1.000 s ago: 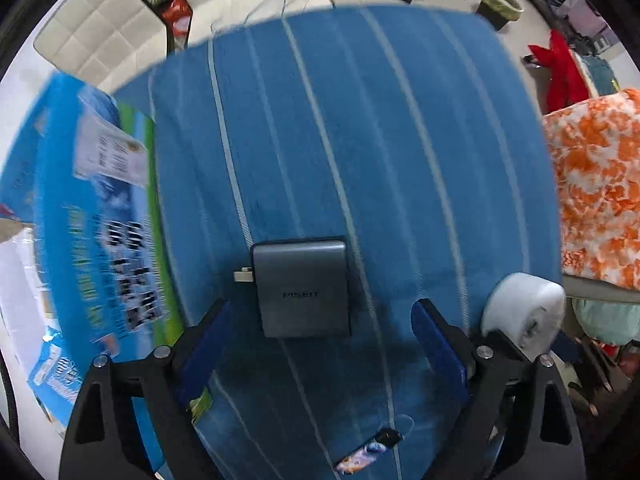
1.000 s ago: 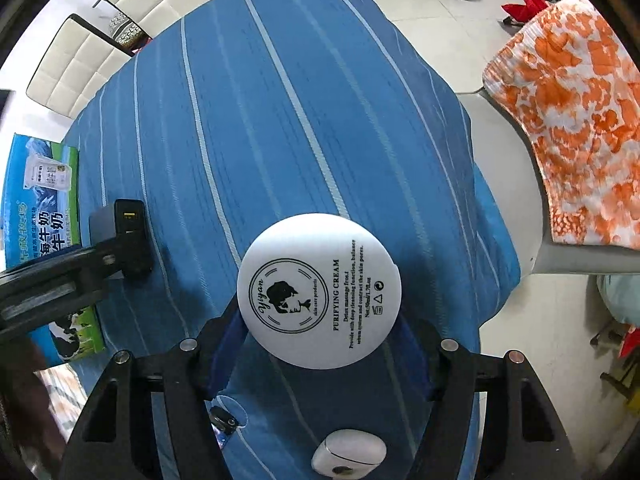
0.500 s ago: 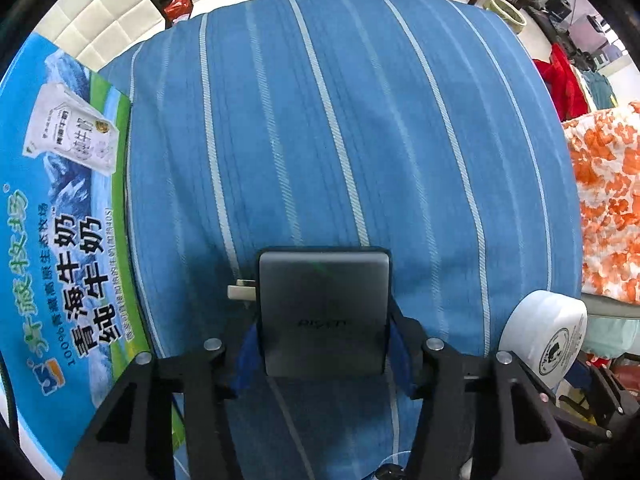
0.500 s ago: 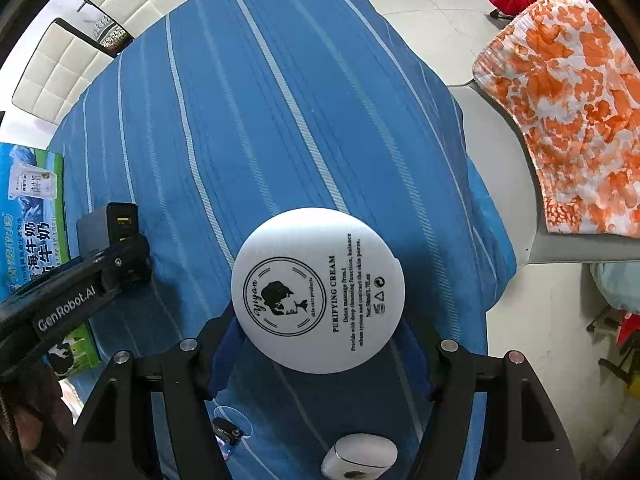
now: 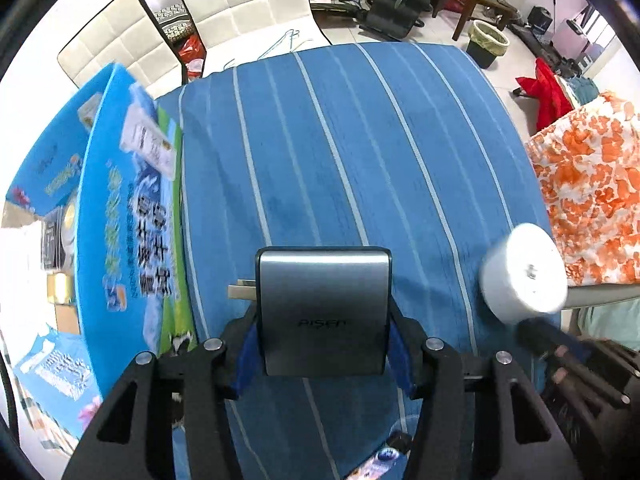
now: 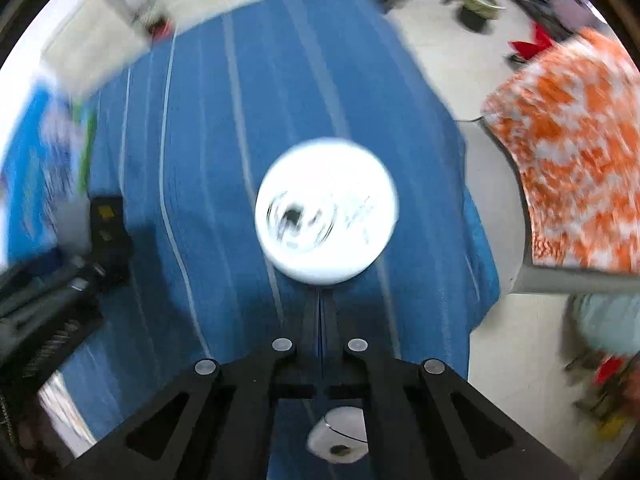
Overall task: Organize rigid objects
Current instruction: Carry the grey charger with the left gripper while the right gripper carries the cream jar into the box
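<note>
The left gripper [image 5: 322, 344] clamps the grey charger [image 5: 323, 308] by its sides, prongs pointing left, above the blue striped tablecloth [image 5: 360, 160]. The right gripper [image 6: 320, 320] has its fingers pressed together, empty (frame blurred); the white cream jar [image 6: 326, 206] sits just beyond its fingertips.

"PISEN" on grey charger [image 5: 323, 304]; print on blue carton [image 5: 132, 216] unreadable.
</note>
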